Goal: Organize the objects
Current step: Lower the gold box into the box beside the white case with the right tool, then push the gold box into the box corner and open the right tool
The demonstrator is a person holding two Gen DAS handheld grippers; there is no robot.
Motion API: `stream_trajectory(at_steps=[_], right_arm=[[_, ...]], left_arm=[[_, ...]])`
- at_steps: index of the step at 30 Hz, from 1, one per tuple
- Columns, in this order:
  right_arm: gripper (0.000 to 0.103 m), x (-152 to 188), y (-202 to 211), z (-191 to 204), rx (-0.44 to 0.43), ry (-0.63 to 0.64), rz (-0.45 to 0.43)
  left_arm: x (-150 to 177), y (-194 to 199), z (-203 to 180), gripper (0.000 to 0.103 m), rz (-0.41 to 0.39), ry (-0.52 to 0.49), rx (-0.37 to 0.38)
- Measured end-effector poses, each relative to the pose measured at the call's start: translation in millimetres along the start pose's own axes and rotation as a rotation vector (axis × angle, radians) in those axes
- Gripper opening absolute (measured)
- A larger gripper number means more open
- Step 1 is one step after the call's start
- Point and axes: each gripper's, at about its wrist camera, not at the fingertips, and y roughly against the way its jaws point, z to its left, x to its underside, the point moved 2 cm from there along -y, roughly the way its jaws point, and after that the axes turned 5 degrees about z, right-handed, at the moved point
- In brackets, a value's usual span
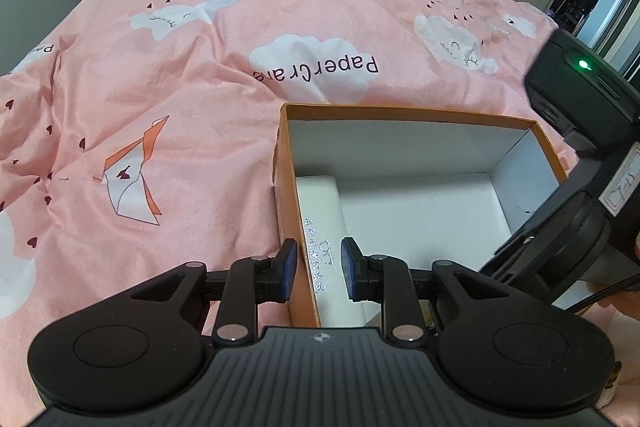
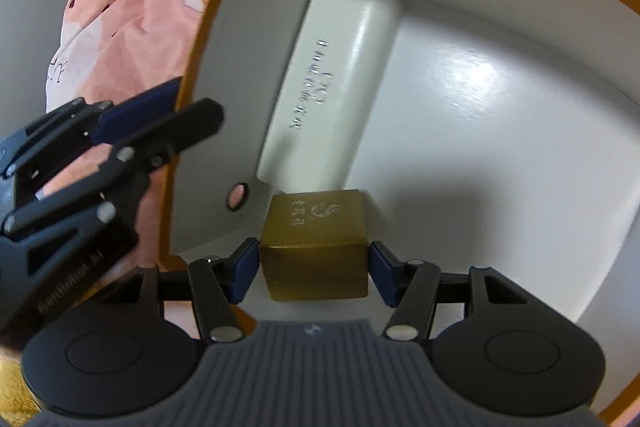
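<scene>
**Putting the gold box down gently**

Across the top and left of the left wrist picture I see the pink bed cover [image 1: 180,87]. On it, lower right in that picture, sits the orange box [image 1: 400,115], white inside. My left gripper [image 1: 318,269] is open, with one finger outside the box's left wall and one inside, so it can steady that wall.

Along the left side of the box lies the white case [image 2: 332,87]. At the bottom middle of the right wrist picture, my right gripper [image 2: 314,269] has the small gold box [image 2: 316,247] between its fingers. I think it is gripping it, though the right pad may stand a bit apart.

To do this well, I would lower the gold box flat onto the floor just below the case, then open slowly.
</scene>
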Motion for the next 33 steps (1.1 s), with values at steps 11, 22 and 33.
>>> stream_trajectory(at_steps=[11, 22, 33], right_arm=[[0.061, 7, 2, -6, 0.181, 0.069, 0.059], [0.063, -8, -2, -5, 0.250, 0.118, 0.073], [0.076, -10, 3, -18, 0.252, 0.054, -0.046]], left_arm=[[1, 5, 4, 0.025, -0.013, 0.016, 0.019], [3, 5, 5, 0.025, -0.015, 0.018, 0.021], [3, 4, 6, 0.025, -0.012, 0.026, 0.023]])
